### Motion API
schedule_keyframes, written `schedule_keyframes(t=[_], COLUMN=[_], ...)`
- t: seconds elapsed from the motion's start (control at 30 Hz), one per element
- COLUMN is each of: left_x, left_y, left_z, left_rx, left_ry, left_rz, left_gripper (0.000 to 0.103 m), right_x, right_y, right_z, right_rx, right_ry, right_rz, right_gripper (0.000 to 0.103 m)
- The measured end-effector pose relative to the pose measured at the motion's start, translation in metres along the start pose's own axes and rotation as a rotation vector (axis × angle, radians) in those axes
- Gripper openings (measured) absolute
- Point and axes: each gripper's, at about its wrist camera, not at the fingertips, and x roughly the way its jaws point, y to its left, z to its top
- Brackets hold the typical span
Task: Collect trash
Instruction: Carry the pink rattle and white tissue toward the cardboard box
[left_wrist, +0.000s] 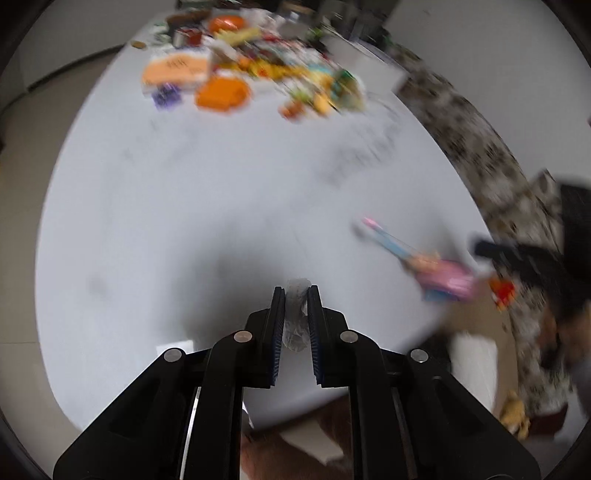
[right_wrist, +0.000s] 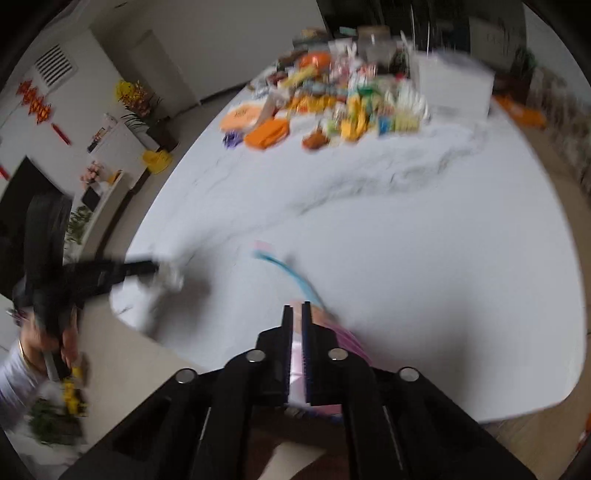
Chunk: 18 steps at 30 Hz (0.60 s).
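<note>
Both hand-held grippers already have their trash above the white marble table (right_wrist: 424, 240). Right gripper (right_wrist: 296, 314) has its jaws closed on the pink wrapper (right_wrist: 297, 354), whose long axis runs forward and to the left from the fingers, ending in a blue strip over the table. Left gripper (left_wrist: 296, 295) has its jaws pressed on the small crumpled clear wrapper (left_wrist: 295, 317), a short piece standing straight between the pads, so I judge neither hand needs more reaching, only carrying away.
</note>
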Motion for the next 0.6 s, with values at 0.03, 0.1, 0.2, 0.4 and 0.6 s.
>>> schedule_keyframes(t=[0.03,0.1,0.2,0.4,0.6], left_x=[0.002,0.018,0.032,0.028,0.021], left_y=[-0.003,-0.007,-0.007,-0.005,-0.006], left_z=[-0.013,-0.030,-0.038,-0.032,-0.031], left_rx=[0.004,-0.022,-0.075,-0.114,-0.106], left_ry=[0.020,0.052,0.062,0.025,0.016], left_rz=[0.012,-0.008,-0.019,-0.070,-0.086], left_gripper=[0.013,0.013,0.013,0.013,0.013], right_x=[0.006,0.033,0.071,0.070,0.052], right_y=[0.001,0.005,0.011,-0.008,-0.016], right_z=[-0.003,-0.012,-0.034,-0.037,-0.040], right_rx=[-0.016,-0.087,-0.209,-0.125,-0.063], right_ry=[0.014,0.064,0.128,0.117,0.106], right_rz=[-0.013,-0.063,-0.183,-0.084,-0.028], right_gripper=[0.006,0.046,0.044,0.003,0.003])
